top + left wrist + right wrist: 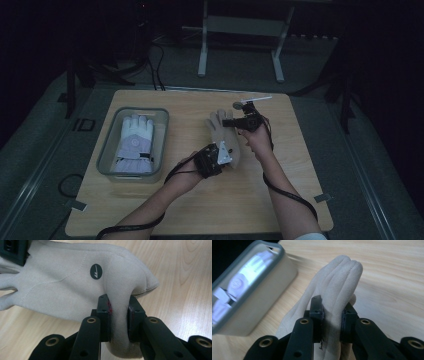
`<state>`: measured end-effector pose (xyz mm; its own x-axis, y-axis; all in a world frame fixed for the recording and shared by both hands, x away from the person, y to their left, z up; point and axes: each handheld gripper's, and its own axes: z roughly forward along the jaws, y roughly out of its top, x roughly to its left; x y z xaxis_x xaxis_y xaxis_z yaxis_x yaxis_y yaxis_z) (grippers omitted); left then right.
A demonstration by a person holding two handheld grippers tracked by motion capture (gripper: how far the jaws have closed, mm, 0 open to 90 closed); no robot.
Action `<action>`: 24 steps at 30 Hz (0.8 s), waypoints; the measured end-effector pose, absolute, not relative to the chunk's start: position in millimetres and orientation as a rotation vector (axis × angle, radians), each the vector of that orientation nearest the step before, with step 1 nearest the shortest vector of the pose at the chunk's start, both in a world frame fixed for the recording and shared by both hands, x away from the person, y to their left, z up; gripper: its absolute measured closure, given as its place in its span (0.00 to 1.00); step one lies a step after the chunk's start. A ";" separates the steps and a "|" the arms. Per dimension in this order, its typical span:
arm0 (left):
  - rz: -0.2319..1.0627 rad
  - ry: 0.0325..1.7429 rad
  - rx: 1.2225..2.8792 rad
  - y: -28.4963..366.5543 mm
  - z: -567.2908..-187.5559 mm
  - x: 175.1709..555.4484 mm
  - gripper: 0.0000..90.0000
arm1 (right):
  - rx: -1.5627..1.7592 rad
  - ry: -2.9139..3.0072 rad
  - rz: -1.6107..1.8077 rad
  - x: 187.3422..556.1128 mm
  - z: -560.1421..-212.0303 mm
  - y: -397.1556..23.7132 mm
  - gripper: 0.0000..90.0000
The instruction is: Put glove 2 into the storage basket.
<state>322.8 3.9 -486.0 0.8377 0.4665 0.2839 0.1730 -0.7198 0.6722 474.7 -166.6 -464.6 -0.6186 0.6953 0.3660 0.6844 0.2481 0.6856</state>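
**Beige glove gripped at both ends above the table**

We work on a wooden table (150,210) with rounded corners. Toward its left edge stands a grey bin (107,150) that contains a white-and-lilac glove (135,142). The near half of the table, from the bin across to the right edge, is bare wood, and a bare strip also runs along the right edge (this is the widest open room for moving). The far edge lies just behind the right gripper, and dark floor surrounds the table on all sides.

The beige glove (220,131) sits between the two grippers, right of the bin and roughly midway between the near and far edges. The left gripper (220,155) is clenched on the cuff end: in the left gripper view its pads pinch a fold of fabric (119,315) below the round dark logo (96,271). The right gripper (231,122) is clamped on the finger end: in the right gripper view the bunched glove fingers (342,277) stand up from between the jaws, with the bin (262,300) off to the left of that view.

The glove hangs stretched between both grips, with wood grain visible beneath it in each gripper view.
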 end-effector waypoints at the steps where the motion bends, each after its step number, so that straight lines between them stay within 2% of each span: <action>1: 0.592 0.465 2.358 6.8 -483.2 322.3 0.85 | 1.357 2.472 1.352 475.0 -462.3 -163.6 0.85; 24: 0.669 0.593 2.343 83.7 -456.6 308.8 0.85 | 1.201 2.539 1.398 475.8 -427.2 -77.6 0.85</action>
